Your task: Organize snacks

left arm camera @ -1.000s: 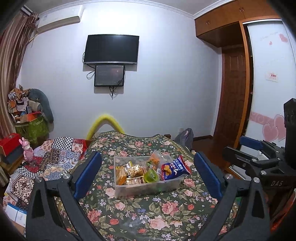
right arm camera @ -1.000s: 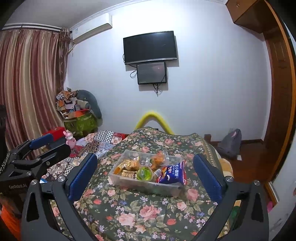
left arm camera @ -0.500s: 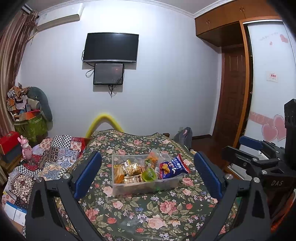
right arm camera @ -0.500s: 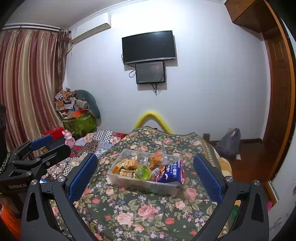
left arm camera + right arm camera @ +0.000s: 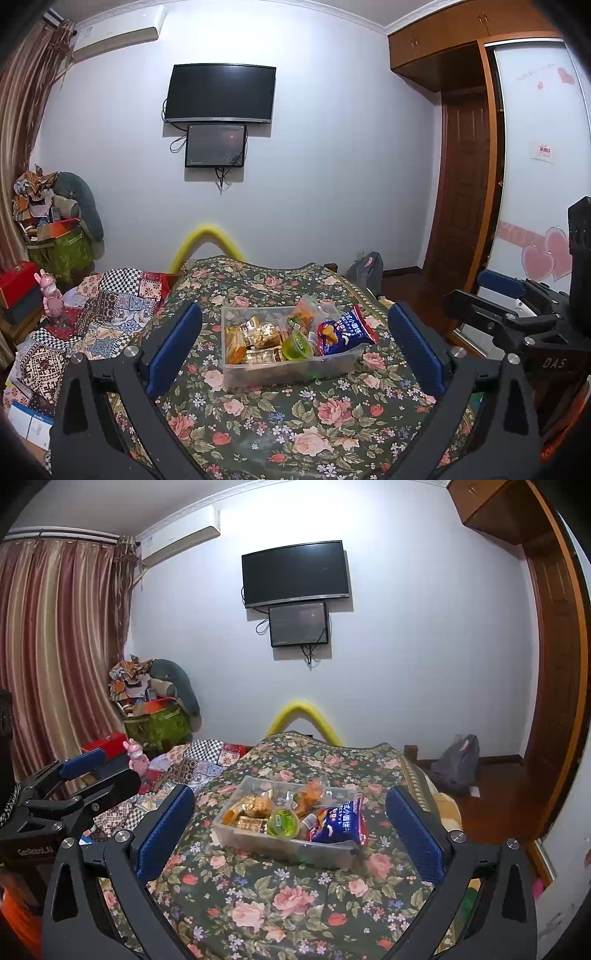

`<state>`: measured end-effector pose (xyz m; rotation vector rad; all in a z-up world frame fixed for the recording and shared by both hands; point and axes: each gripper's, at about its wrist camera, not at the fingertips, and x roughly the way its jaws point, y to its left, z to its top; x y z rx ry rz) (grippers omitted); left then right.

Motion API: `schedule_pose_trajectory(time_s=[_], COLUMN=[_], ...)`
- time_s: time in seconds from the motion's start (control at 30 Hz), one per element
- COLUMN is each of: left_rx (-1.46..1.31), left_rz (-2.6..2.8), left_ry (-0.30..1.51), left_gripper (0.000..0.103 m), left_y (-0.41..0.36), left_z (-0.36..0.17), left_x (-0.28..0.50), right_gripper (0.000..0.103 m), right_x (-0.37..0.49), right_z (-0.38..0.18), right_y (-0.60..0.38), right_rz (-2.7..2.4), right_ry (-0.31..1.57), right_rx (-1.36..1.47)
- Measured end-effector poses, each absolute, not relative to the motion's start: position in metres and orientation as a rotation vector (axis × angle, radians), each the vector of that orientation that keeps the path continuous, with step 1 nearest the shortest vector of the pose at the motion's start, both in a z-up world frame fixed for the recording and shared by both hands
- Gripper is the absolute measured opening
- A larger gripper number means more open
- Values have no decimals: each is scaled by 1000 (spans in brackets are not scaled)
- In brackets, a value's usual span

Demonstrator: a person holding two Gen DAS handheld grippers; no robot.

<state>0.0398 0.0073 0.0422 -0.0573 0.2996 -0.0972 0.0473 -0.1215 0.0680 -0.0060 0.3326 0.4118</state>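
Floral cloth (image 5: 295, 417), dark green with pink roses, spread beneath and ahead of both sets of jaws, covering what looks like a bed or a tabletop; cannot tell which. Patchwork quilt (image 5: 110, 306) off to the left of the left jaws, rumpled. Black television (image 5: 220, 93) high on the white wall, far beyond the jaws, with a smaller dark screen (image 5: 216, 146) just under it. Clear plastic bin (image 5: 236, 373) resting on the cloth, centred between the blue pads of the left gripper (image 5: 295, 350) but farther out than their tips, untouched. From the right wrist view, same bin (image 5: 258, 843) lying ahead of the right gripper (image 5: 291, 830), a little left of the midline between its pads. Both sets of jaws spread wide, holding nothing, well apart from the bin. Right gripper also visible at the right edge of the left view, level with the left one.

Inside the bin, a heap of snacks: blue chip bag (image 5: 345, 334) leaning over the end nearer the right pad, its top poking above the rim; orange packet (image 5: 304, 315) sticking up at the far side; gold-wrapped biscuits (image 5: 264, 336) toward the left pad; green jelly cup (image 5: 296, 346) in the middle, near the front wall.
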Motion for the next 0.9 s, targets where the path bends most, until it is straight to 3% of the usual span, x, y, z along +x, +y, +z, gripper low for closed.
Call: schedule_pose_trajectory(time_s=[0.9], left_rx=[-69], left_rz=[-109], left_ry=[301], left_gripper=[103], left_y=[6], left_z=[40], left_x=[41], right_gripper=[103], right_x=[48], right_z=[67], right_y=[-124], right_rz=[413], right_ry=[341], right_rx=[12])
